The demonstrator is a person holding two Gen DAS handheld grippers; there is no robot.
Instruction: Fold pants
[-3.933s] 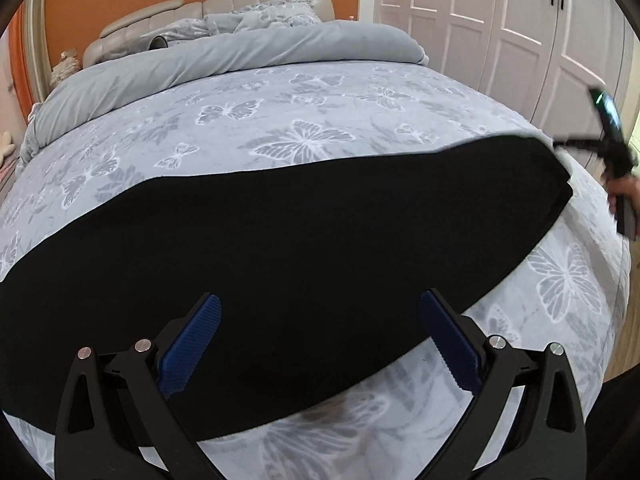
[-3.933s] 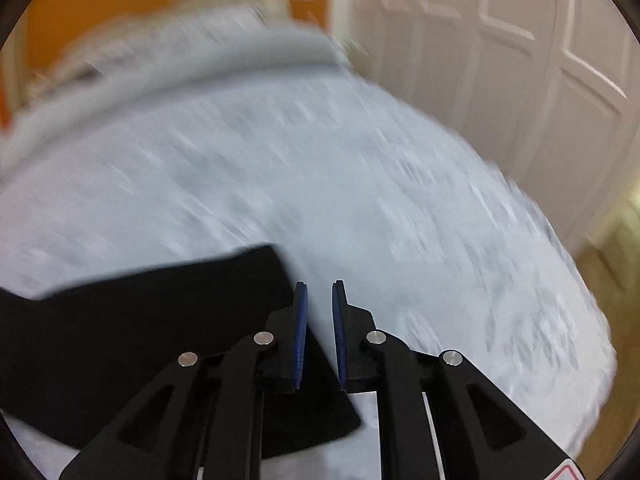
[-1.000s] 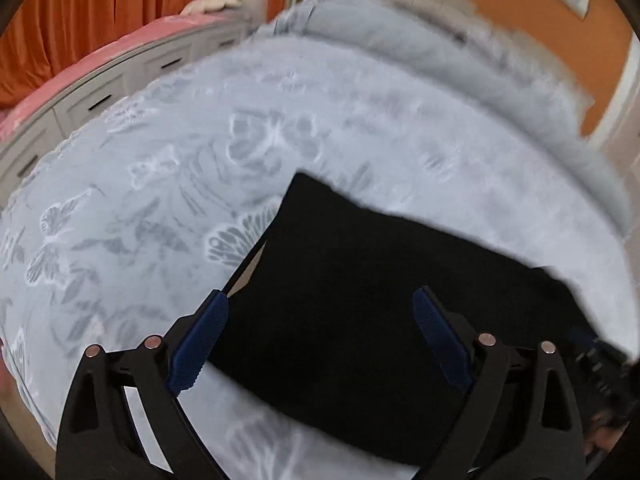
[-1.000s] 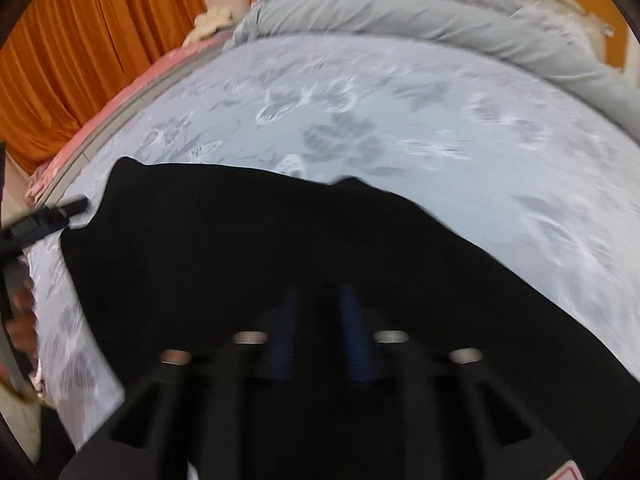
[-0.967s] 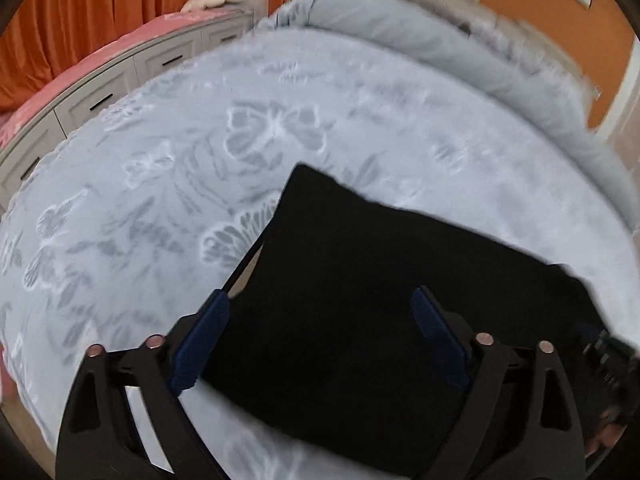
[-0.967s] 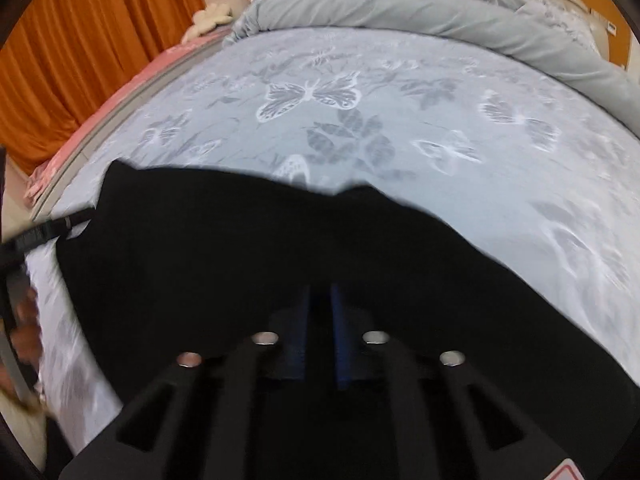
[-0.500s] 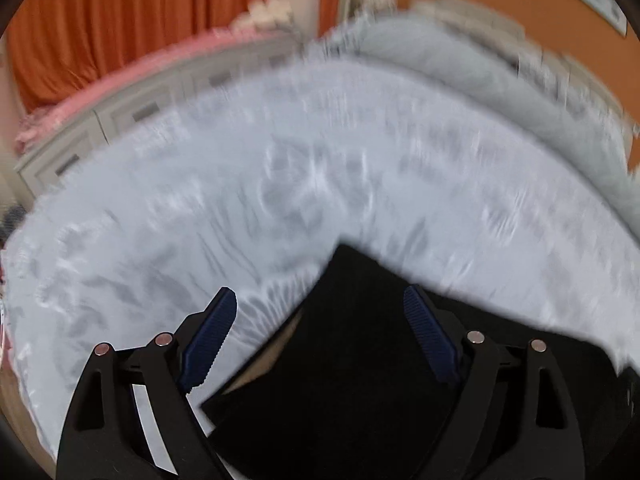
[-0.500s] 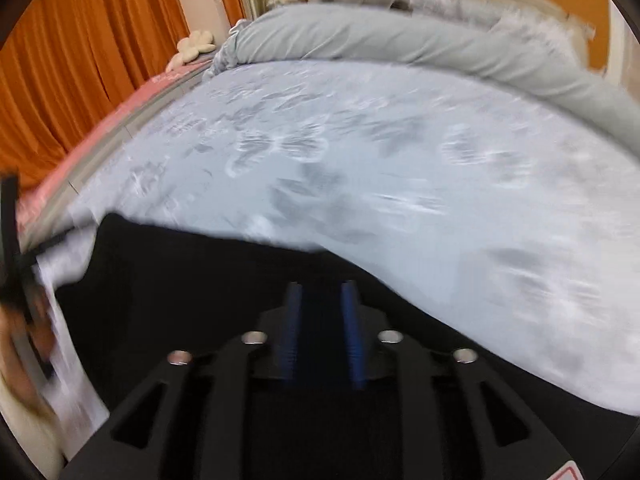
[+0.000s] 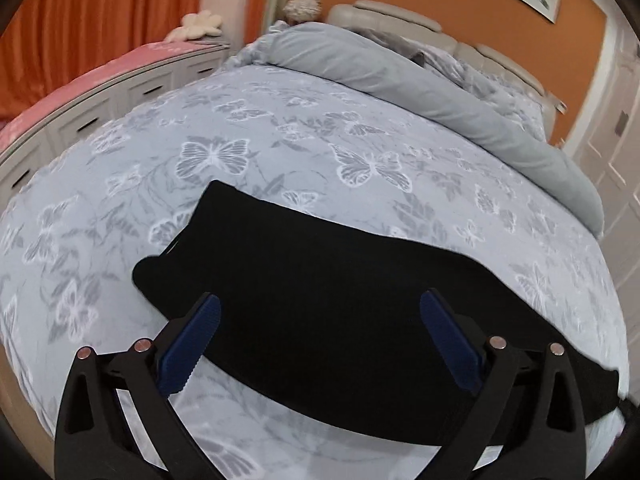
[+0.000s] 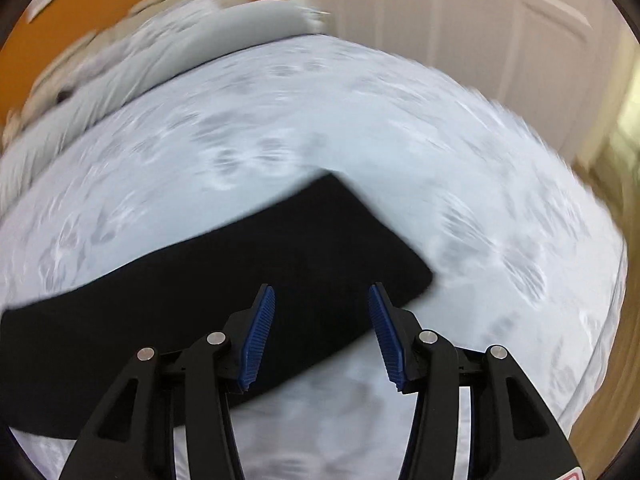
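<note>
The black pants (image 9: 340,292) lie flat as a long folded band across the near part of the bed. My left gripper (image 9: 320,320) is open and empty, its blue pads wide apart above the band's near edge by the left end. In the right wrist view, which is blurred by motion, the pants (image 10: 240,280) end in a squared corner at the right. My right gripper (image 10: 320,308) is open and empty above that right end.
The bed (image 9: 280,140) has a pale blue butterfly cover with a rolled grey duvet (image 9: 420,76) at the head. White drawers (image 9: 80,120) stand to the left. White wardrobe doors (image 10: 480,32) stand to the right, with wooden floor (image 10: 612,240) below.
My right gripper let go of the pants, opened and swung toward the band's right end. My left gripper stayed open and pulled back, so the whole band shows.
</note>
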